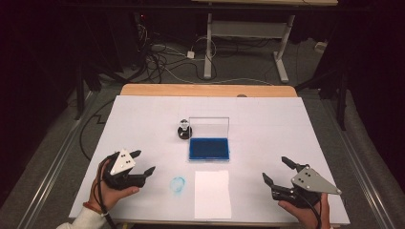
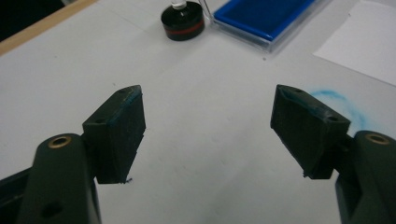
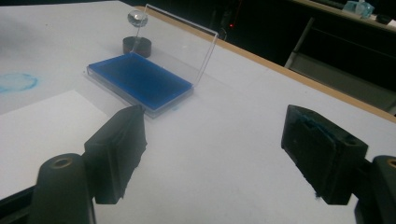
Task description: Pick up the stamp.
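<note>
A blue ink pad lies in the middle of the white sheet, its clear lid standing upright behind it. A black round stamp with a clear knob stands just left of the pad. A white paper lies near the front edge. My left gripper hovers open at the front left, nothing between its jaws. My right gripper is open at the front right, also holding nothing.
A blue ink smudge marks the sheet left of the paper. The white sheet covers a wooden table. Beyond the table, cables and a desk frame sit on the floor.
</note>
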{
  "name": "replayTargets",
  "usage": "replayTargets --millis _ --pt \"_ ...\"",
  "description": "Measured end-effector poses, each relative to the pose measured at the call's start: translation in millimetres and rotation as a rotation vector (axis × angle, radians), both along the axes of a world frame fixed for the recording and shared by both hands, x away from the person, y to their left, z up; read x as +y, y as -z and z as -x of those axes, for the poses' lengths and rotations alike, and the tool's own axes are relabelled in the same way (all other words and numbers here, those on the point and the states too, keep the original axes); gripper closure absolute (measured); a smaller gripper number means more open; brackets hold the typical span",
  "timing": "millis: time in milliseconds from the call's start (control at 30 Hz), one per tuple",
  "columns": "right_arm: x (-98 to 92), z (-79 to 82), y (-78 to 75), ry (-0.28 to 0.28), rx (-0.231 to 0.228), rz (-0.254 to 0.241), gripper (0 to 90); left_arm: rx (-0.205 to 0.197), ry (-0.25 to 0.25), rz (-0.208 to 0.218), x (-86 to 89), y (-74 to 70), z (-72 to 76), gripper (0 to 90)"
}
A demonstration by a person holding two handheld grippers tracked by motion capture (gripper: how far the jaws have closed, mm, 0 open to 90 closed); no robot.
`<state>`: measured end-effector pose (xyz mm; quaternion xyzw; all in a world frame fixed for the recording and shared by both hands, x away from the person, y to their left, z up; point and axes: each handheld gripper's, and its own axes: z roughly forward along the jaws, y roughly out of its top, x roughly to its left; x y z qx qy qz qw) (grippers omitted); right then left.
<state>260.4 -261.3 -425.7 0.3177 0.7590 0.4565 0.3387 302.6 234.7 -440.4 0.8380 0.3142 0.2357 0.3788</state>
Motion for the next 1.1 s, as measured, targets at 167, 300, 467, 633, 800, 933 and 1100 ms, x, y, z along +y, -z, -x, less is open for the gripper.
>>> replayTargets --millis 167,300,467,633,800,933,1100 --pt "1.0 -3.4 2.9 -0.001 0.020 0.005 21.8 0.030 -0.008 0.042 2.9 -21.8 -30.7 23.6" --pt "0.7 -3.8 3.5 0.001 0.031 0.004 21.7 0.055 -0.001 0.024 -1.9 -28.6 -46.4 21.2" --pt "0.7 -5.0 5.6 -0.012 0.053 -0.001 21.7 0.095 0.033 0.009 -19.6 -35.7 -79.1 18.9" --pt "0.3 -6.1 6.5 -0.027 0.063 -0.005 21.9 0.146 0.052 -0.025 -43.5 -31.2 -116.2 18.1" --pt "0.1 -7.4 8.9 -0.029 0.075 -0.001 22.2 0.185 0.042 -0.060 -65.2 -20.9 -151.6 19.6" --pt "0.4 -7.7 10.4 -0.035 0.082 0.013 22.4 0.196 0.050 -0.112 -80.9 -15.1 -163.7 19.7" --pt "0.4 -8.6 11.8 -0.040 0.092 0.022 22.6 0.189 0.054 -0.082 -91.7 -13.6 -172.5 22.1"
